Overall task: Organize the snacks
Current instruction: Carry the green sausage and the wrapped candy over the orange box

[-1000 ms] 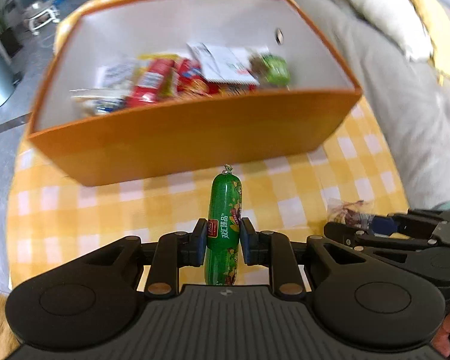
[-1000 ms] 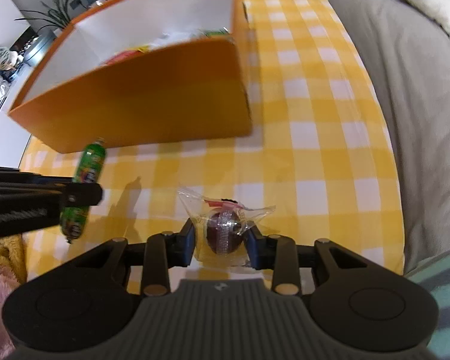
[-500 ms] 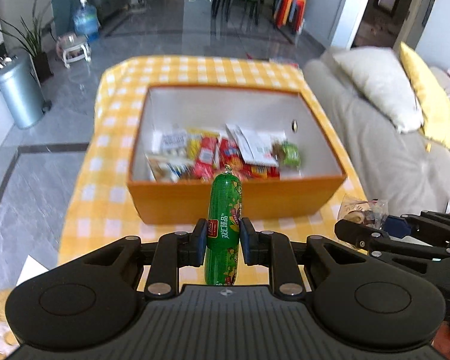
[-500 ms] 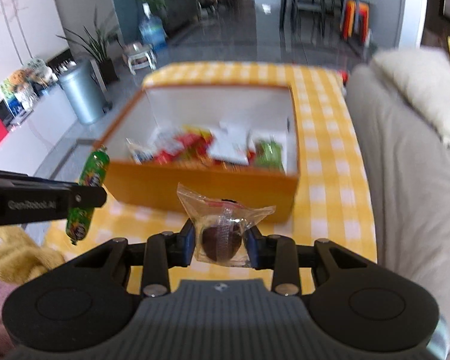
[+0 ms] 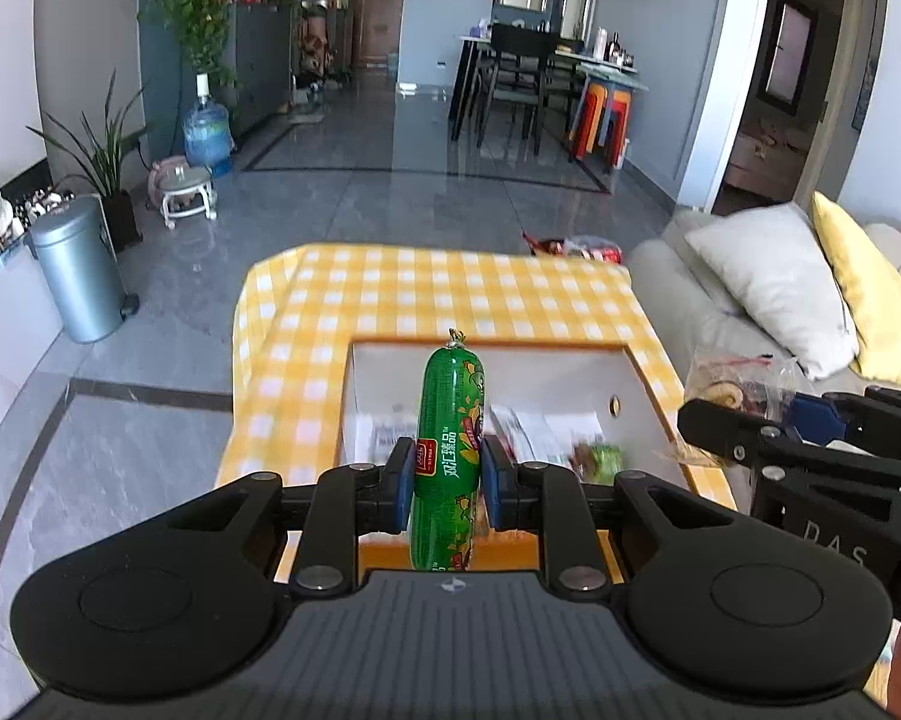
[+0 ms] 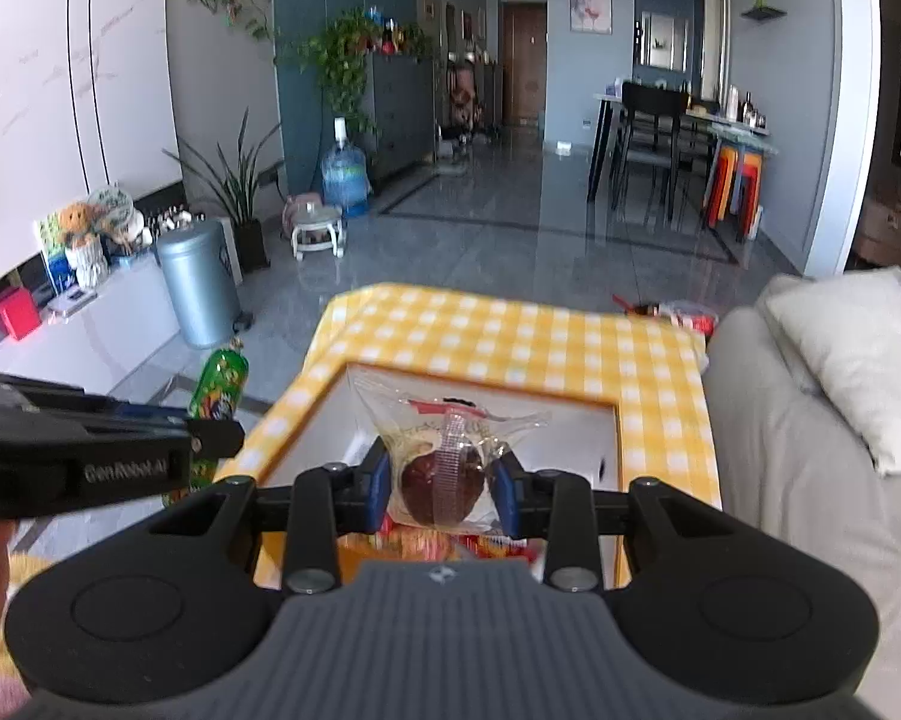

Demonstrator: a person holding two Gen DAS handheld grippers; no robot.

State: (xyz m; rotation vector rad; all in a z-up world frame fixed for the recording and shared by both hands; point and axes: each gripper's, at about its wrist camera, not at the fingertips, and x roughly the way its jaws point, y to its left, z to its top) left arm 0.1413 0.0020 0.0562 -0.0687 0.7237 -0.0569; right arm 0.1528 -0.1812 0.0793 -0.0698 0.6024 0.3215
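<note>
The left gripper [image 5: 449,483] clamps an upright green sausage [image 5: 449,456]; the right gripper [image 6: 443,486] pinches a clear-wrapped sweet [image 6: 444,468]. Both hang above the orange box [image 5: 645,372] ahead, already holding several snacks [image 5: 546,429]; these two remain undropped.

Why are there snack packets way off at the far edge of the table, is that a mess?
A few red packets do lie loose at the far edge of the checked tablecloth, apart from the orange box holding the rest. They look like strays. Nothing appears spilled or damaged.
</note>
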